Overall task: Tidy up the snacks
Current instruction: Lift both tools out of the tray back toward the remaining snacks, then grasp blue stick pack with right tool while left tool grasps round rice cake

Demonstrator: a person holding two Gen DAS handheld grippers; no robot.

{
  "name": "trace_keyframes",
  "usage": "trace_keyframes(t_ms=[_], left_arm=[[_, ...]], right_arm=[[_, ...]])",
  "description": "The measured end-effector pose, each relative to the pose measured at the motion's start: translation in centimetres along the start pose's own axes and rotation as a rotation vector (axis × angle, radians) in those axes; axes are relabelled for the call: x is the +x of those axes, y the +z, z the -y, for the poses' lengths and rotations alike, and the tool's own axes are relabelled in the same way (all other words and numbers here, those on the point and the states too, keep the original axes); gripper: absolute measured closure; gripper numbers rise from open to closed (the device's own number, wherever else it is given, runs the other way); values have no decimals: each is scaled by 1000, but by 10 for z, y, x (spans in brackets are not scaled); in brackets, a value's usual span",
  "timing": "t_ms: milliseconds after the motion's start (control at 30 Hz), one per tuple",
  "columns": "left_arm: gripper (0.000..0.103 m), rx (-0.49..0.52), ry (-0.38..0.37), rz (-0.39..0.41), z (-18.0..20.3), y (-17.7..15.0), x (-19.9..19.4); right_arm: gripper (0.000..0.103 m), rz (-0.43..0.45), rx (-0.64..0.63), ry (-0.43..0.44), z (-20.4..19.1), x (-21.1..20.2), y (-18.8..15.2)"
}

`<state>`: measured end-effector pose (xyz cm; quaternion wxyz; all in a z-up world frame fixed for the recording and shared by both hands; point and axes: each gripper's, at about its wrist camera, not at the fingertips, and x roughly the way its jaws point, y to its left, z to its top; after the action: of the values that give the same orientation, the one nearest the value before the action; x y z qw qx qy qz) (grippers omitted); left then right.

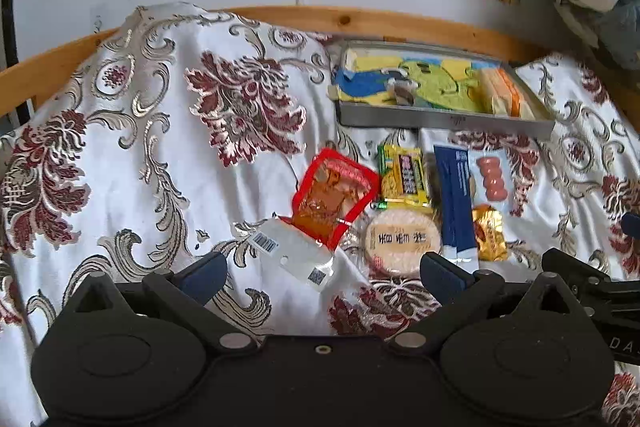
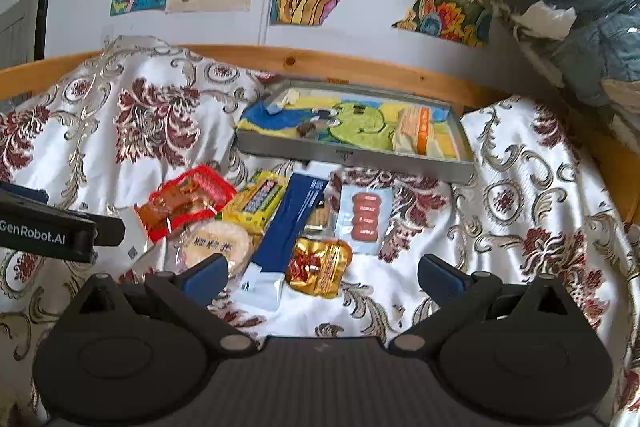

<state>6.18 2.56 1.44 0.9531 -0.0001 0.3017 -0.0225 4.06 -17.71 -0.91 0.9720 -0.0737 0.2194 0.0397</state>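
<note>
Hovering with fingers spread wide and empty, the left gripper [image 1: 322,273] and right gripper [image 2: 322,273] sit at the bottom centre of their views above a floral cloth [image 1: 160,155]. Snack packets cluster mid-frame: a red packet [image 1: 334,195], a yellow packet [image 1: 404,179], a round rice cracker [image 1: 402,241], a blue sachet [image 1: 456,203] and a gold packet [image 2: 318,265]. Just above them lies a grey tray [image 1: 440,119], already holding an orange packet [image 2: 418,131].

The blue packet [image 2: 294,223] partly hides a small snack [image 2: 319,215], its kind unclear.
</note>
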Motion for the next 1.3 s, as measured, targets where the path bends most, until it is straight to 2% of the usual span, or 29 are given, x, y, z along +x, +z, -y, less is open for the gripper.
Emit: trace_keyframes(t_ms=[67, 167, 333, 433, 733, 933, 1100, 1133, 1233, 1300], left_arm=[[1, 14, -7, -16, 0, 0, 6], [1, 17, -59, -54, -2, 3, 16], [1, 14, -131, -62, -4, 7, 28], [1, 33, -166, -56, -2, 11, 38], [1, 233, -259, -37, 12, 9, 68], [1, 319, -342, -61, 21, 5, 89], [4, 304, -403, -62, 23, 9, 106], [6, 299, -409, -66, 24, 10, 110], [11, 277, -429, -90, 23, 12, 120], [12, 270, -438, -100, 24, 12, 124]], right_arm=[[0, -1, -8, 22, 0, 2, -2], [0, 4, -41, 54, -2, 4, -4], [0, -21, -85, 45, -1, 18, -3], [0, -43, -68, 72, 9, 35, 4], [3, -144, 20, 224, 35, 100, 26], [18, -199, 42, 290, 31, 130, 33], [37, -244, 59, 315, 22, 155, 38], [45, -258, 68, 314, 22, 160, 38], [51, -268, 87, 301, 20, 168, 40], [62, -272, 96, 309, 21, 170, 41]])
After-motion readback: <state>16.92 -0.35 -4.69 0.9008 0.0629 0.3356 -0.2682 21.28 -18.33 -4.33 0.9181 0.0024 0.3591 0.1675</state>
